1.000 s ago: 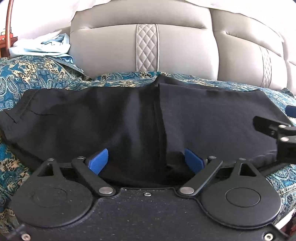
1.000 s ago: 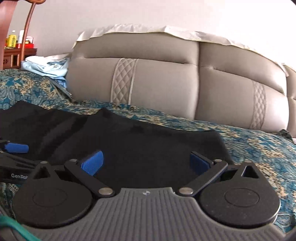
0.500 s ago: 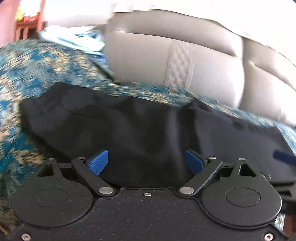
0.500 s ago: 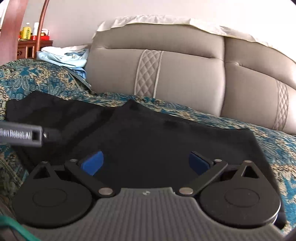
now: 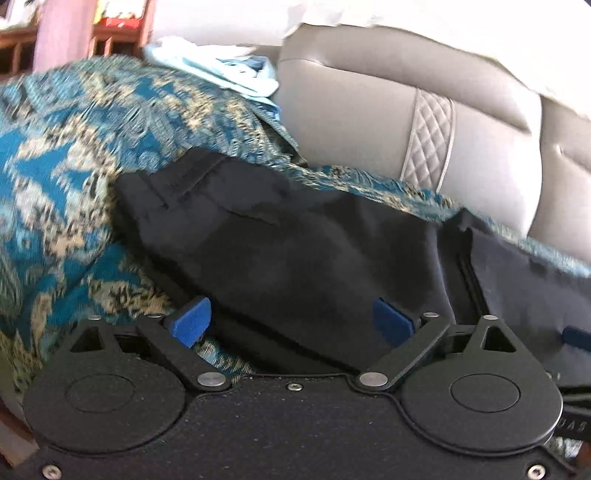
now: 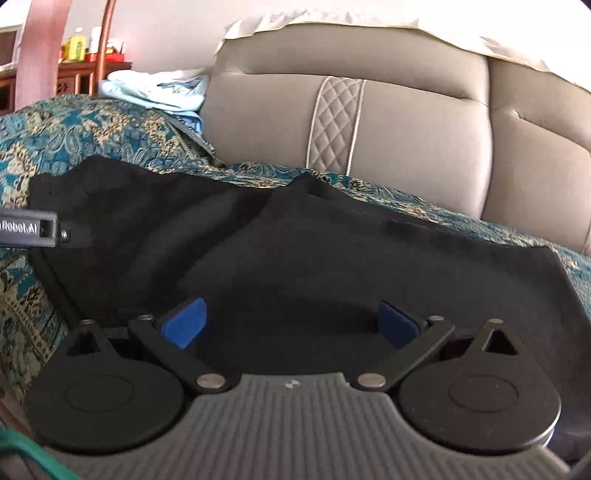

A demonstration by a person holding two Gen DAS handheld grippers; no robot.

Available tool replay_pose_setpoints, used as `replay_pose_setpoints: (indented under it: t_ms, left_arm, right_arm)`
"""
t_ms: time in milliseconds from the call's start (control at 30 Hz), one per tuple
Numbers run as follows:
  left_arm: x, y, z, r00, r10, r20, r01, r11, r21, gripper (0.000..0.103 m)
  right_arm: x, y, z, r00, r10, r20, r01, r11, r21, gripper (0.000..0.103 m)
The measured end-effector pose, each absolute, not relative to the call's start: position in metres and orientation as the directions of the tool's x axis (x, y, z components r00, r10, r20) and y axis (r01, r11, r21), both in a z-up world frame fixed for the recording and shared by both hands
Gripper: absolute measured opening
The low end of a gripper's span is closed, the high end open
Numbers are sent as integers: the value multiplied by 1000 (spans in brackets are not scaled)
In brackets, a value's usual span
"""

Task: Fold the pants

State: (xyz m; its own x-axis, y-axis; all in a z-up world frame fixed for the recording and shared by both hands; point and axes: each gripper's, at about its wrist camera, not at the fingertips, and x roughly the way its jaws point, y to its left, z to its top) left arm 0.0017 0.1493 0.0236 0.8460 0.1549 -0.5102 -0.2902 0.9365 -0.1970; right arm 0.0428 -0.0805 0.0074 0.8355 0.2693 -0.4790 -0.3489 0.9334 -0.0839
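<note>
Black pants (image 5: 295, 251) lie flat across a teal patterned bedspread (image 5: 66, 166), the waistband end (image 5: 173, 188) to the left. My left gripper (image 5: 291, 321) hovers at their near edge by that end, jaws opening wide; the left blue pad (image 5: 190, 321) is over the bedspread, the right pad over fabric, and neither presses on cloth. In the right wrist view the pants (image 6: 351, 258) fill the middle. My right gripper (image 6: 291, 325) stands open low over them, gripping nothing. The left gripper's body (image 6: 29, 229) pokes in at the left edge.
A grey padded headboard (image 6: 369, 129) runs along the far side of the bed, with a white cloth (image 6: 332, 18) draped on top. A pile of light blue clothes (image 6: 155, 88) lies at the back left. Wooden furniture (image 6: 74, 77) stands beyond it.
My left gripper has swung left along the pants to the waistband end and rolled, its jaws a little wider. The right gripper turned left and sank slightly; the left gripper's body entered its view.
</note>
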Motion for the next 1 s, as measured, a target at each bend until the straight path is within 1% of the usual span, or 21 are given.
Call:
replay_pose_setpoints:
  t_ms: [67, 133, 267, 400, 533, 733, 800, 900, 1000]
  left_arm:
    - [-2, 154, 20, 856, 143, -496, -298, 922, -249, 102]
    - [-4, 160, 17, 853, 154, -499, -325, 905, -275, 102]
    - [1, 172, 13, 827, 210, -521, -379, 894, -240, 102]
    - [8, 190, 12, 808, 248, -535, -430, 868, -247, 103]
    - [25, 209, 18, 789, 224, -572, -437, 859, -266, 103]
    - [48, 248, 20, 795, 184, -578, -469, 790, -394, 103]
    - [57, 260, 20, 794, 178, -581, -479, 771, -419, 103]
    - [70, 270, 19, 789, 178, -588, -485, 767, -419, 103]
    - [79, 268, 18, 771, 200, -605, -496, 784, -374, 103]
  right_arm:
    - [43, -81, 7, 834, 273, -479, -352, 933, -81, 103]
    - [41, -81, 7, 836, 273, -475, -351, 933, -82, 103]
    - [41, -82, 6, 838, 276, -470, -353, 932, -80, 103]
    - [41, -83, 5, 840, 279, -466, -354, 932, -80, 103]
    - [39, -84, 5, 843, 281, -459, -354, 932, -80, 103]
    - [38, -84, 4, 846, 282, -452, -354, 932, -82, 103]
    - [38, -83, 4, 847, 281, -450, -353, 932, -82, 103]
    - [37, -84, 3, 849, 282, -447, -353, 932, -81, 103]
    - [37, -84, 3, 850, 282, -446, -352, 932, -81, 103]
